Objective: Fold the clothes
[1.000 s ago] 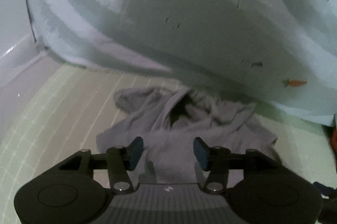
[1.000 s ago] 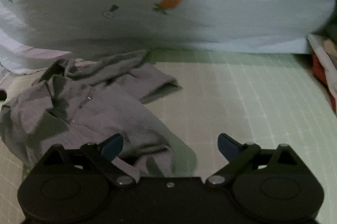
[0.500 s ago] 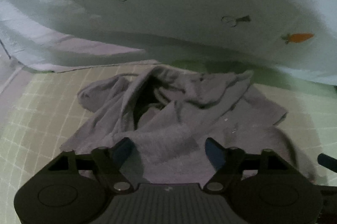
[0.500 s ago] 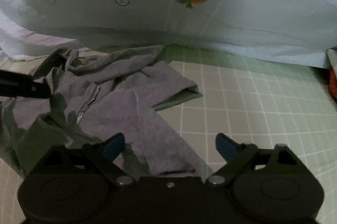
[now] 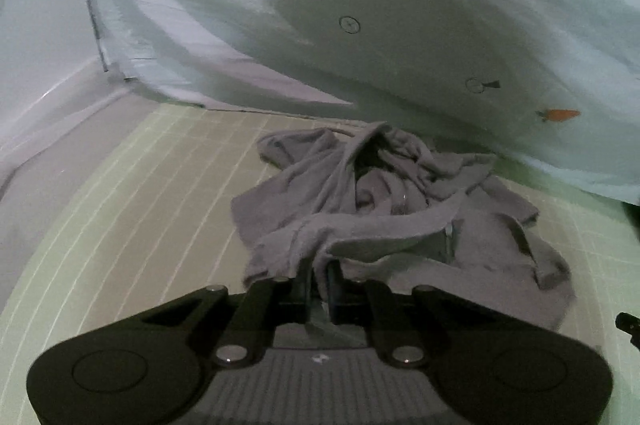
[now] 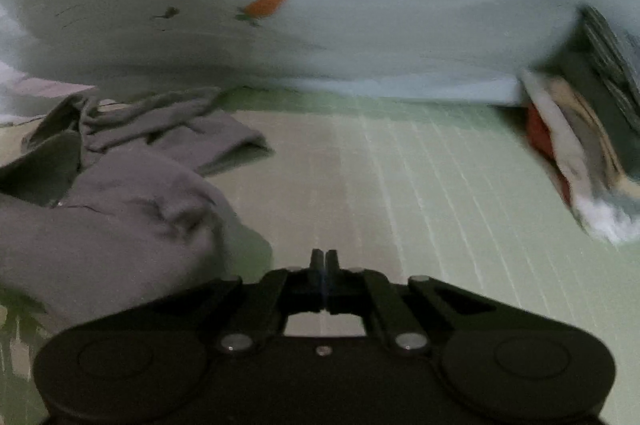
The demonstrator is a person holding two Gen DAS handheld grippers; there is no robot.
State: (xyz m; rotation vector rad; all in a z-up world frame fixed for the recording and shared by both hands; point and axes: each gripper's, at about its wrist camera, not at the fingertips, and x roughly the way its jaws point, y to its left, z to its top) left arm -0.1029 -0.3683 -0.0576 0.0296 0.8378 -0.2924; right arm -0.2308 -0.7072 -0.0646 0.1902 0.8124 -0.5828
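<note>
A crumpled grey zip-up garment (image 5: pixel 384 209) lies on the pale green gridded mat (image 5: pixel 132 225). My left gripper (image 5: pixel 320 275) is shut on the garment's near edge, and the cloth is pulled into a fold between its fingers. In the right wrist view the same garment (image 6: pixel 120 201) bulges at the left, one sleeve (image 6: pixel 208 137) spread toward the bedding. My right gripper (image 6: pixel 324 261) is shut just right of the garment's edge, over bare mat (image 6: pixel 420 185); no cloth shows between its fingers.
Pale blue bedding with carrot prints (image 5: pixel 360 25) hangs along the far side of the mat, seen also in the right wrist view as bedding (image 6: pixel 320 25). A stack of folded clothes (image 6: pixel 580 153) sits at the right edge. A light wall base (image 5: pixel 44 97) runs at the left.
Both grippers were open and are now shut. The left one has closed on the garment's near edge and lifted a fold; the right one swung toward the bare mat.
</note>
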